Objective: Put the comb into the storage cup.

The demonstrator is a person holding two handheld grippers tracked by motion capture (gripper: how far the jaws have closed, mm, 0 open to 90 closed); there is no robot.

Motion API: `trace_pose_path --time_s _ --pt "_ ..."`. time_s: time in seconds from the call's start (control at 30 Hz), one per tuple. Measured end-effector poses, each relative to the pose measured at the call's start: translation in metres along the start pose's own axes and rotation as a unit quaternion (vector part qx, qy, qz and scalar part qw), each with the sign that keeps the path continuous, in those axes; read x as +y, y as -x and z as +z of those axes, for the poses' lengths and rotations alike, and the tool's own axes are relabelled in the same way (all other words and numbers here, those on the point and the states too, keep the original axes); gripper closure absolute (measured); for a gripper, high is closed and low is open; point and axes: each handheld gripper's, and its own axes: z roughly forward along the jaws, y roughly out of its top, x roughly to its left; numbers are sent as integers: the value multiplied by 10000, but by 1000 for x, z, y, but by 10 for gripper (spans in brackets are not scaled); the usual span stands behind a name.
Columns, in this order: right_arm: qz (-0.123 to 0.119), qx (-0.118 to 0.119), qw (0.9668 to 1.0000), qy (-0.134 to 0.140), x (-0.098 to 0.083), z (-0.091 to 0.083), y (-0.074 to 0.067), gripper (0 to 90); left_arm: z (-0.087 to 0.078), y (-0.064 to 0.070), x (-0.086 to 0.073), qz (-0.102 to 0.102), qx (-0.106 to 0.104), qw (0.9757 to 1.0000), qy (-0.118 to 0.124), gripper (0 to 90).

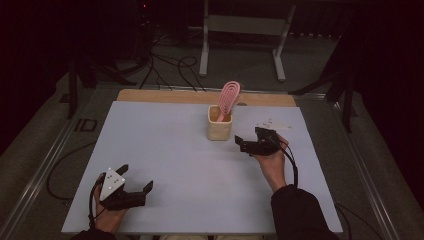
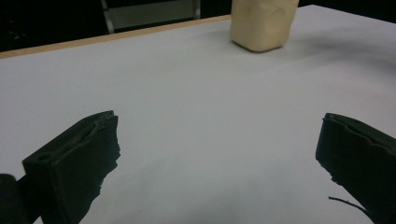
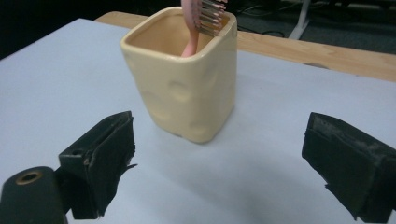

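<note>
So there's a cream square cup sitting toward the far middle of my desk, and a pink hairbrush stands in it handle down. The brush's long axis runs nearly upright, tilted a bit so the oval head leans up and to the right past the rim. From my right gripper view the bristles look metal-tipped and sit right over the cup's rim. The cup has little dimples on its sides, no label or writing on it that I can read, and none I can make out on the brush either.

My right gripper is just beside the cup on its right, jaws spread wide, nothing in them, pointing at the cup. My left gripper is down at the near left corner of the desk, well apart from the cup, jaws also wide and empty.
</note>
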Motion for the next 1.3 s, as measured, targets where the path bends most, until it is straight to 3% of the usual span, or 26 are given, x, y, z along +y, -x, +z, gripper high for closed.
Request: trace_pose_path --time_s 0.1,0.13,0.33,0.5,0.7,0.87,1.07,1.3 --pt "-98 -33 9999 52 -4 -7 -3 93 0 0 0 -5 12 10000 3 1" --pt "-242 -77 9997 31 -9 -14 -5 93 0 0 0 -6 21 10000 3 1" --pt "-383 -139 9992 43 -25 -33 -5 93 0 0 0 -28 39 10000 -1 1" --pt "-359 -146 9992 -69 -34 -43 1 93 -1 0 0 -21 57 10000 2 1" --pt "-414 -176 9989 108 -48 -63 4 94 -3 -2 1 -58 95 9999 58 1" --pt "-293 -120 9991 272 -67 -80 8 94 -5 -3 2 -60 165 9998 110 1" --pt "-355 -232 9983 393 -83 -91 9 94 -8 -2 4 5 219 9996 176 1" --pt "-381 -198 9973 588 -92 -100 7 93 -9 -2 5 25 180 9996 220 0"
